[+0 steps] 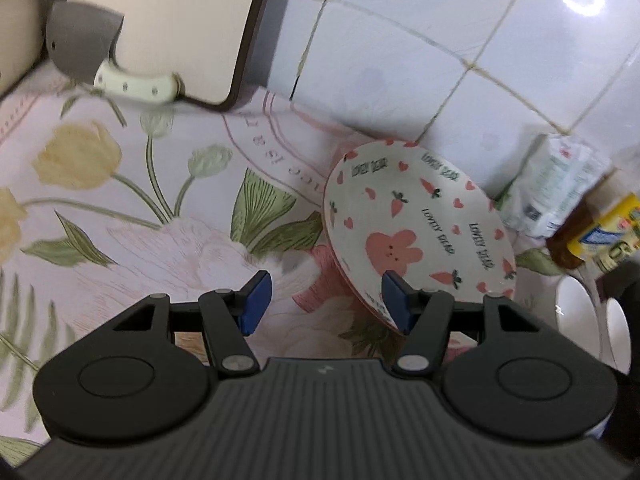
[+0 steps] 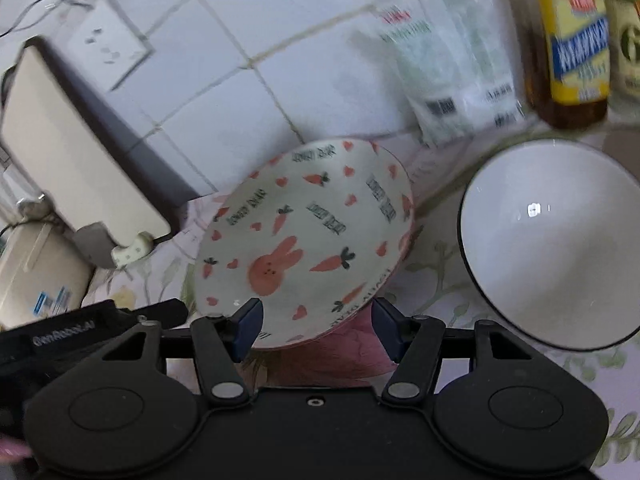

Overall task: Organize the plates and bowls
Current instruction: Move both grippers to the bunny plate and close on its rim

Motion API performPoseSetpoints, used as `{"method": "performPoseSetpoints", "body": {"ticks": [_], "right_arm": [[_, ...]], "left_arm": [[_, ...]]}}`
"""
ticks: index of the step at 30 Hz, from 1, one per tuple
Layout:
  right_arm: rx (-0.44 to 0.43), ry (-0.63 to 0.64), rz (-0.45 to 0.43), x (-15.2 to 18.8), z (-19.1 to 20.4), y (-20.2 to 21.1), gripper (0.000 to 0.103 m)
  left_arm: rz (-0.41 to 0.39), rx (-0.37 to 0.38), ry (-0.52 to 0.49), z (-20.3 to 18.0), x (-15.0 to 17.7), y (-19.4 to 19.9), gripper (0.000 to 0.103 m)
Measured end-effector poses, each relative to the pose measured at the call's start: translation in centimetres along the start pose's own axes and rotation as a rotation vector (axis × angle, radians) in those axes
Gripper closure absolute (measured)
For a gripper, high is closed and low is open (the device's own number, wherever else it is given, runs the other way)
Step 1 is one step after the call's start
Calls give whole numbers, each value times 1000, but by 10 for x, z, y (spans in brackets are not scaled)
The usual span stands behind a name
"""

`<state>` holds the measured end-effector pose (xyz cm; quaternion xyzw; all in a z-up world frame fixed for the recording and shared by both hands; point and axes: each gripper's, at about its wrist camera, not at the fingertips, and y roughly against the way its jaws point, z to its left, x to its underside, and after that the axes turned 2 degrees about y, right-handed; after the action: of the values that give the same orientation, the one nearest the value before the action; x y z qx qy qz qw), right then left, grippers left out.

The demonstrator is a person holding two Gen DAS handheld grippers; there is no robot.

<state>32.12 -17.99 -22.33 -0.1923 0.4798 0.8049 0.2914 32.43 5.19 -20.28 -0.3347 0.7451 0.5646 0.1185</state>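
Both fisheye views look forward along their own fingers, low and close over the floral-clothed worktop [image 1: 120, 240], toward the white tiled wall [image 1: 420, 40]. The left view faces from the left, the right from nearer front. Both share the round rabbit-and-carrot patterned plate [image 1: 416, 224] [image 2: 304, 240] and the leaning beige cutting board [image 1: 172, 20] [image 2: 76, 152].

Bunny-print plate [image 2: 308, 240] tilted on the cloth — white bowl [image 2: 556, 240] beside it.

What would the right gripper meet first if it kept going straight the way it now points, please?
Most likely the bunny plate. The right gripper is open, and the plate's near rim sits just ahead between its fingers. The white bowl lies off to the right, outside that line. Depth is hard to judge in this fisheye view.
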Motion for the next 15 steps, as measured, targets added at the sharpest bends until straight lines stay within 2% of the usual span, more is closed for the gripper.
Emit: {"method": "performPoseSetpoints", "body": {"ticks": [5,15], "right_arm": [[10,-69,-13,0,-6,-14,37],[13,-71,-48,-2,-7,-24,37]], "left_arm": [[2,-25,33,-2,2,-18,45],[-35,-32,66,-2,-8,-36,47]]}}
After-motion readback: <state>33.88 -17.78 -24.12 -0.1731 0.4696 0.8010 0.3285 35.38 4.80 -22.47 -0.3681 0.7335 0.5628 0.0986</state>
